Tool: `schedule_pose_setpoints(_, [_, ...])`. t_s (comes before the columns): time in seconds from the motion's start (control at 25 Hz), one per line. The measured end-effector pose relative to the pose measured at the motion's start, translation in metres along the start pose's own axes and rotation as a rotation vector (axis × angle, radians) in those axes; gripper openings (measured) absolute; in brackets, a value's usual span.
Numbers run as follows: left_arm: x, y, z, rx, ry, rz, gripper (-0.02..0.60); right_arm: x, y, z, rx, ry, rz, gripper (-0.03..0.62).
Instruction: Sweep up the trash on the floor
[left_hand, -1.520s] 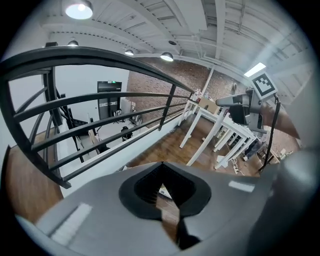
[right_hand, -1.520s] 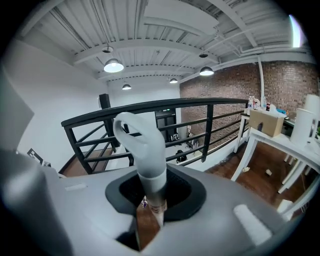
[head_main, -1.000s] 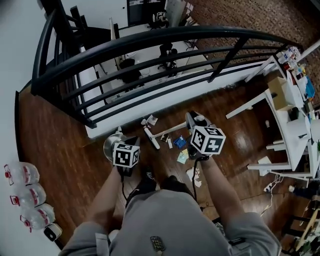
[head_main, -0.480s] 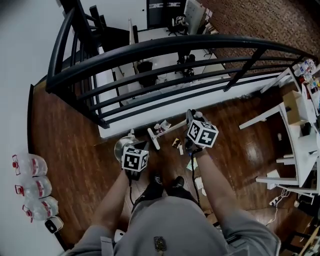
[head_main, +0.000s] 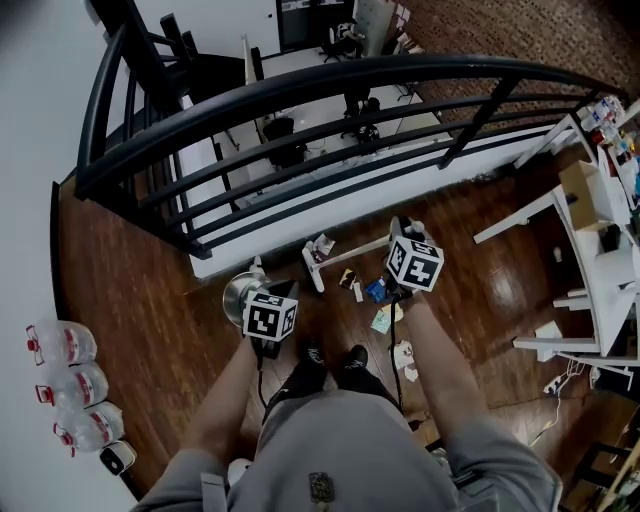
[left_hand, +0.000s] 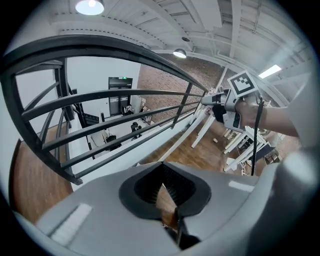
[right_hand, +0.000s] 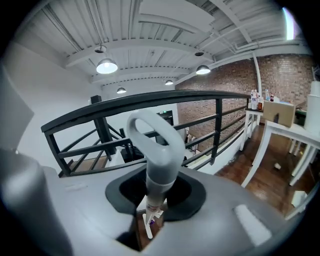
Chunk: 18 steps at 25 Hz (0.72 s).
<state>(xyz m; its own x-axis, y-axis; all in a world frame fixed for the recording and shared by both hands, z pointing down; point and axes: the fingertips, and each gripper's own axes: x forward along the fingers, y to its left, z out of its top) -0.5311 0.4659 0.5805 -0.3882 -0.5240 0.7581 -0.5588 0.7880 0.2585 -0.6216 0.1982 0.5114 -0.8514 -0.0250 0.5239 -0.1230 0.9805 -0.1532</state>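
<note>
Head view shows trash (head_main: 381, 318) lying loose on the floor (head_main: 130, 300), not swept yet. Right gripper (head_main: 402, 236) squeezes the broom (head_main: 313, 272); left gripper (left_hand: 167, 200) is pinched closed. Most work is left.
</note>
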Motion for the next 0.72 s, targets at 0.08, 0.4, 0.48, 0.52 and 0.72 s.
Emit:
schedule_pose_setpoints(0.08, [0.006,-0.007,0.002,0.015,0.005,-0.014,0.008,-0.009,-0.023,-0.007,0.012,0.006,-0.044,0.063])
schedule_pose_setpoints(0.4, [0.039,-0.063,0.006,0.112,0.055,-0.109,0.008,-0.064,-0.111,-0.032,0.09,0.009,-0.197,0.064])
schedule_pose_setpoints(0.48, [0.047,-0.084,0.006,0.144,0.07,-0.133,0.008,-0.081,-0.135,-0.04,0.114,0.004,-0.233,0.064])
schedule_pose_setpoints(0.52, [0.051,-0.095,0.006,0.16,0.077,-0.143,0.008,-0.09,-0.147,-0.045,0.129,0.002,-0.251,0.064])
schedule_pose_setpoints(0.72, [0.071,-0.148,0.005,0.237,0.108,-0.18,0.008,-0.137,-0.21,-0.069,0.204,-0.006,-0.328,0.064])
